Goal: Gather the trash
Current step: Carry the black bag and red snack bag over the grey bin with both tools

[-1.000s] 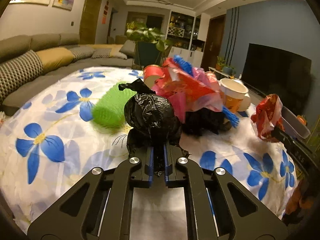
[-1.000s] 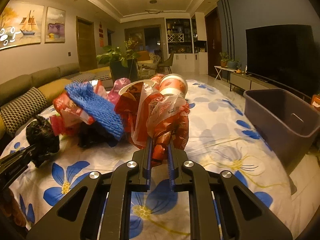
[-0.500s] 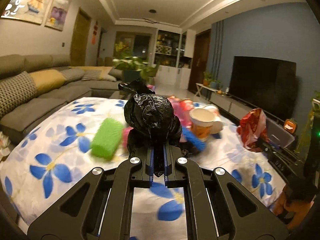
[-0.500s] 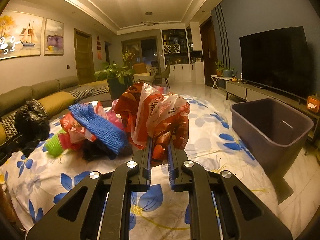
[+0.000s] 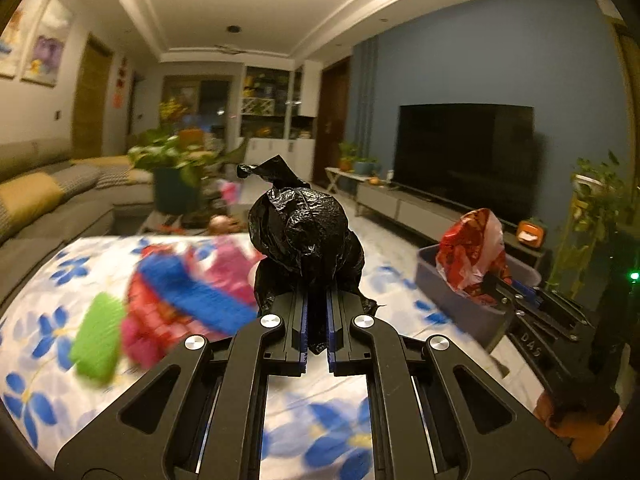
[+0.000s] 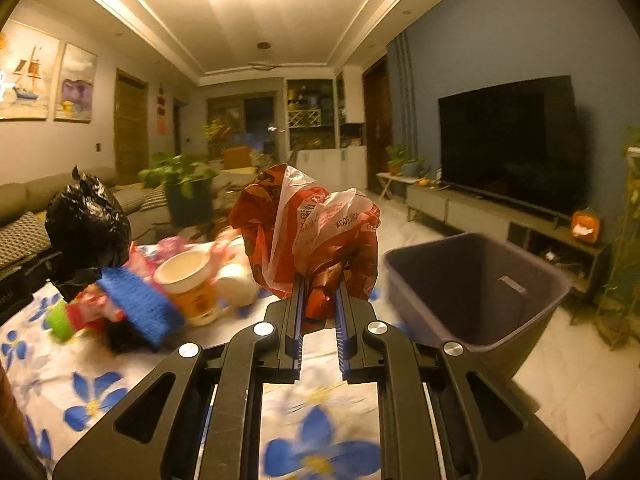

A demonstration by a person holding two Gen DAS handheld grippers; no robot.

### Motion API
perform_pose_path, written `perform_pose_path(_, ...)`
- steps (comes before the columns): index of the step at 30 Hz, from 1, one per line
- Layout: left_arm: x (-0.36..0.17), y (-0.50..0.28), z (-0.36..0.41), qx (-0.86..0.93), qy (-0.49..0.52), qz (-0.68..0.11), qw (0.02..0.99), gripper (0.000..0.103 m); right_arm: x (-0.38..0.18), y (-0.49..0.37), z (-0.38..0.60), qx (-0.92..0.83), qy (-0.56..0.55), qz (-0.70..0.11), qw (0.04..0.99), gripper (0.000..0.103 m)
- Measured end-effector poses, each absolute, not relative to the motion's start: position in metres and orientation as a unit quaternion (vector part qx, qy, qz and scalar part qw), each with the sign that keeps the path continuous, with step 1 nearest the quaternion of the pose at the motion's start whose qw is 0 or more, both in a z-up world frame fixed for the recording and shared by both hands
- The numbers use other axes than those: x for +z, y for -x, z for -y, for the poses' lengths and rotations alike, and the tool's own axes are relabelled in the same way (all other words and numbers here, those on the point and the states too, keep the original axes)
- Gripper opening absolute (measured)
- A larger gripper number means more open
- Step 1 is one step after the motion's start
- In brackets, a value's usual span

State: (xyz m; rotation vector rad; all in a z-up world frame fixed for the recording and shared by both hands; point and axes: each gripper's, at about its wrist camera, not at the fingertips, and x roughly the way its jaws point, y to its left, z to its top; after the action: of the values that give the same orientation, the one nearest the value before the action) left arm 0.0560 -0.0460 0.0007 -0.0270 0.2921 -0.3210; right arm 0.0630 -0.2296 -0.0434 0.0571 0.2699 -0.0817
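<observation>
Both hands were loaded. The left gripper (image 5: 316,320) was pinched tight on a knotted black trash bag (image 5: 304,232), held up above the flowered tablecloth (image 5: 48,280). The right gripper (image 6: 320,312) was clamped on a crumpled red-and-clear plastic bag (image 6: 312,232) — lifted just left of the open grey bin (image 6: 472,288), which stood off the table's right edge. Between the two, the blurred pile sat on the cloth: a blue knitted piece (image 6: 140,304), a paper cup (image 6: 188,284), something green (image 5: 98,340).
</observation>
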Motion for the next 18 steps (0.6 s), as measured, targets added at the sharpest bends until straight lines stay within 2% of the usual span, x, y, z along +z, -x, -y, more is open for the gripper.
perform_pose_path(10, 0.018, -0.083, 0.121, -0.232, -0.014, -0.119, 0.965, 0.006, -0.041, -0.077, 0.283, -0.109, -0.035, -0.126, 0.985, 0.015)
perform_pose_path(18, 0.012, -0.113, 0.172, -0.275, -0.010, -0.132, 0.952, 0.006, -0.038, -0.075, 0.322, -0.155, -0.047, -0.115, 0.980, 0.015)
